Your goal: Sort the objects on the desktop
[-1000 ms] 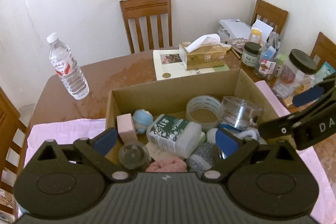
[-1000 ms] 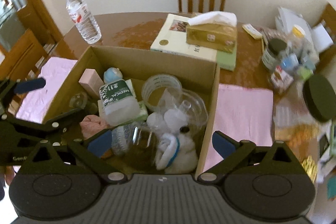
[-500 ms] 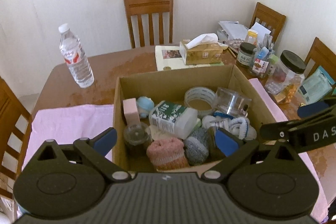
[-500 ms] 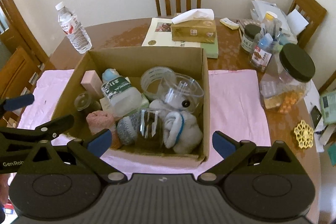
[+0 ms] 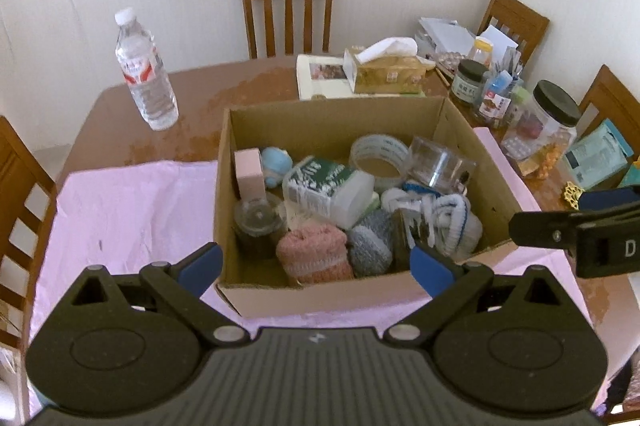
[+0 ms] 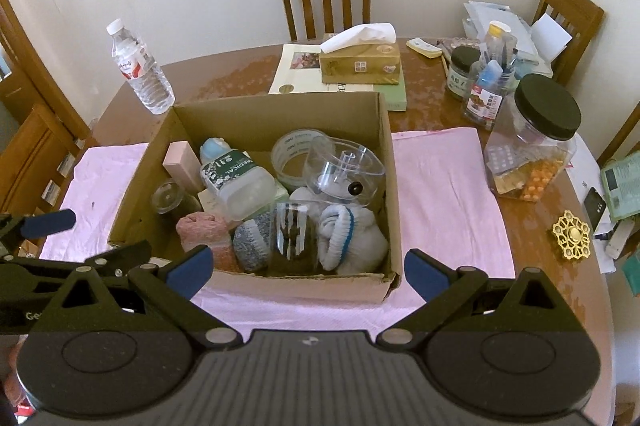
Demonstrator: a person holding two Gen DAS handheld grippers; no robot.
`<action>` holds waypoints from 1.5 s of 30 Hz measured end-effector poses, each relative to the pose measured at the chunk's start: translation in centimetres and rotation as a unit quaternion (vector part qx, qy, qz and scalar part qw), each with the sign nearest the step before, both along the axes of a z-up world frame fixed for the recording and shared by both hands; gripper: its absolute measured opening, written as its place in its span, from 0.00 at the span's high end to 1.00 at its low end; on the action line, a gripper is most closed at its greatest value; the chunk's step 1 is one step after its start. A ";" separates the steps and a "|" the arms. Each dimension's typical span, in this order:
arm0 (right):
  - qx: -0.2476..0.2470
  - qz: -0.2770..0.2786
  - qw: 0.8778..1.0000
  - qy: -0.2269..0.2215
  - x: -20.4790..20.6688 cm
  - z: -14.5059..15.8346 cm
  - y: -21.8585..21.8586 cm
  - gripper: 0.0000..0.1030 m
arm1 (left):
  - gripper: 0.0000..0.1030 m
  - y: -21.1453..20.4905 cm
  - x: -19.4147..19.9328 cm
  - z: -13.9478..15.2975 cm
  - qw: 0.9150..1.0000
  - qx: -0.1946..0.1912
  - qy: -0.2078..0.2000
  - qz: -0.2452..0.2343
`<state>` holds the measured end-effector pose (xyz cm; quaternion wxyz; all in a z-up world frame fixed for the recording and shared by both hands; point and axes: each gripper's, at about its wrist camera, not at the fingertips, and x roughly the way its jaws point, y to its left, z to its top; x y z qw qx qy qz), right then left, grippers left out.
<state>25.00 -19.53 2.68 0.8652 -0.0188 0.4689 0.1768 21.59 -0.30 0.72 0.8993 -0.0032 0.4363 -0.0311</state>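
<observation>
Left wrist: box [image 5: 320, 290] ahead of left gripper [image 5: 316, 264].
Both grippers spread wide, empty; right gripper [image 6: 306, 266] faces the box too.

"MEDICAL" reads white on the green label of the translucent plastic bottle [image 6: 236, 182] lying in the cardboard box [image 6: 384, 146]; other labels are too small to read.

Open cardboard box [image 6: 384, 162] on pink cloth [image 6: 448, 194], crammed with clutter.

The left claw [image 5: 316, 264] gapes empty above the cardboard box's [image 5: 320, 296] near wall.
</observation>
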 end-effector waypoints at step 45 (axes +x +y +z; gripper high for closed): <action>0.009 -0.003 1.000 0.013 -0.6 0.1 1.7 0.00 | 0.03 1.5 0.7 -0.3 1.000 -0.012 0.006 -0.010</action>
